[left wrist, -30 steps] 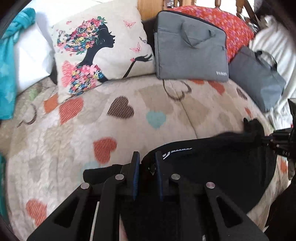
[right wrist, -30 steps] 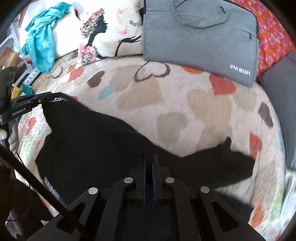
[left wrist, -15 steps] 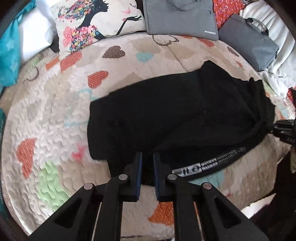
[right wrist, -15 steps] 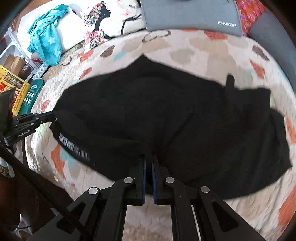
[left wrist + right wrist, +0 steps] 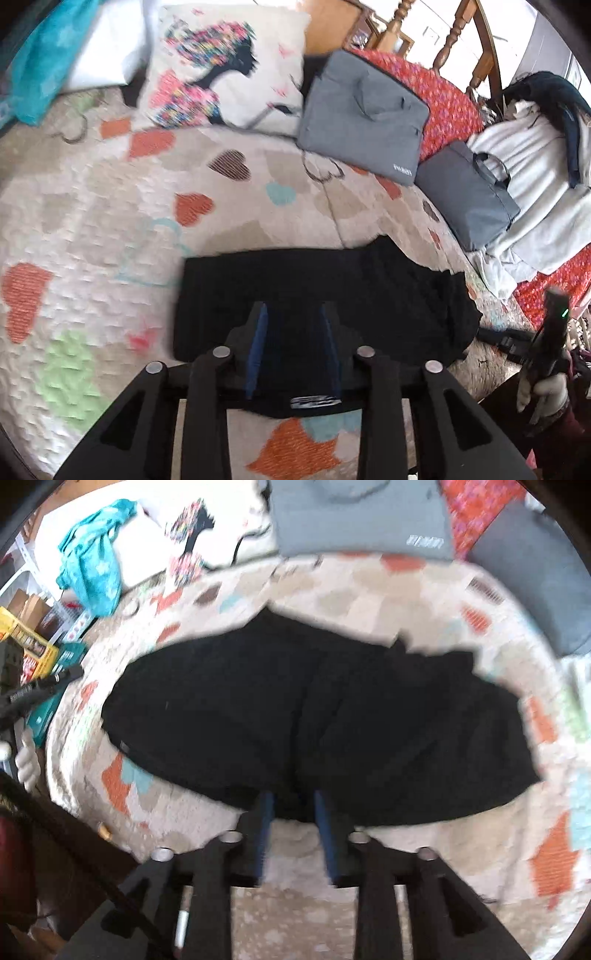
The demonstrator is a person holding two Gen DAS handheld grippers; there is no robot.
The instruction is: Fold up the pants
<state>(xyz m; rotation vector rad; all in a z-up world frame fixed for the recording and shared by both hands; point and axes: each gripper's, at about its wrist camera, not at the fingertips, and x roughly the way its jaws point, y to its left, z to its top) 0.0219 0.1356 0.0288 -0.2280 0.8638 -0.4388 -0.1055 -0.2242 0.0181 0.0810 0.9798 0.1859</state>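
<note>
The black pants (image 5: 369, 295) lie spread flat on the heart-patterned bedspread (image 5: 92, 229). In the left wrist view my left gripper (image 5: 293, 310) is open and empty, its fingers over the near edge of the pants by the waistband label. In the right wrist view the pants (image 5: 295, 720) lie across the middle, and my right gripper (image 5: 291, 797) is open and empty at their near edge. The left gripper's body also shows at the left edge of the right wrist view (image 5: 37, 692). Both views are motion-blurred.
At the head of the bed stand a printed pillow (image 5: 221, 74), a grey laptop bag (image 5: 362, 122), a second grey bag (image 5: 469, 192) and a red floral cushion (image 5: 436, 92). A teal cloth (image 5: 92, 561) lies at the far left. White clothes (image 5: 535, 184) pile at right.
Both grippers have opened and let go of the pants, which now lie flat on the bed. Both grippers have drawn back a little toward the near edge.
</note>
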